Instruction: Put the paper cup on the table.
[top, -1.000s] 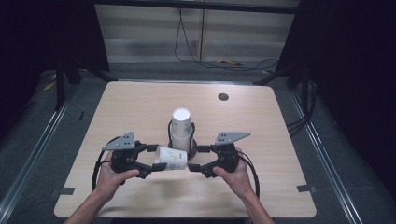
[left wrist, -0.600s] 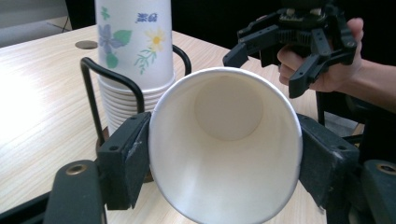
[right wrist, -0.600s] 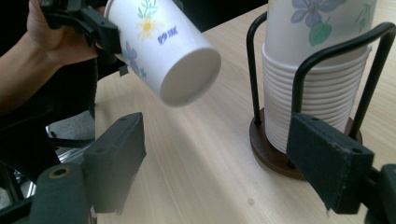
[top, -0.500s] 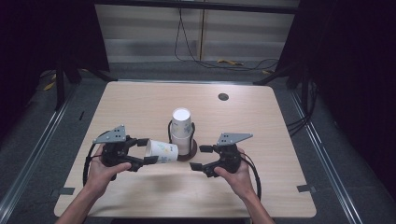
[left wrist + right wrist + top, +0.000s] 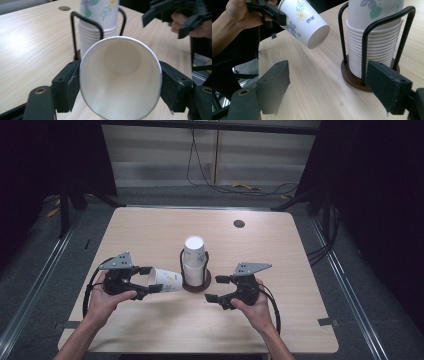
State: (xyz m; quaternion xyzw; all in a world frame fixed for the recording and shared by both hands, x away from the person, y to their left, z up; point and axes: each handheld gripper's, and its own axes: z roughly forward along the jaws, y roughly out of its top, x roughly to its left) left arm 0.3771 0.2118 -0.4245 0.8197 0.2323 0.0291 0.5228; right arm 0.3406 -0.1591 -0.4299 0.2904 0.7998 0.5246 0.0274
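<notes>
While the left gripper (image 5: 150, 280) clamps a single flowered paper cup (image 5: 166, 280) by its rim end, the cup lies on its side above the table (image 5: 150, 230), just left of the cup stack (image 5: 194, 257) in its black wire holder (image 5: 196, 282). The right gripper (image 5: 214, 289) stands open and empty, right of the holder.

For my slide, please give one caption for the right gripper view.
Open right gripper faces the cup stack while the left gripper holds one cup.
</notes>
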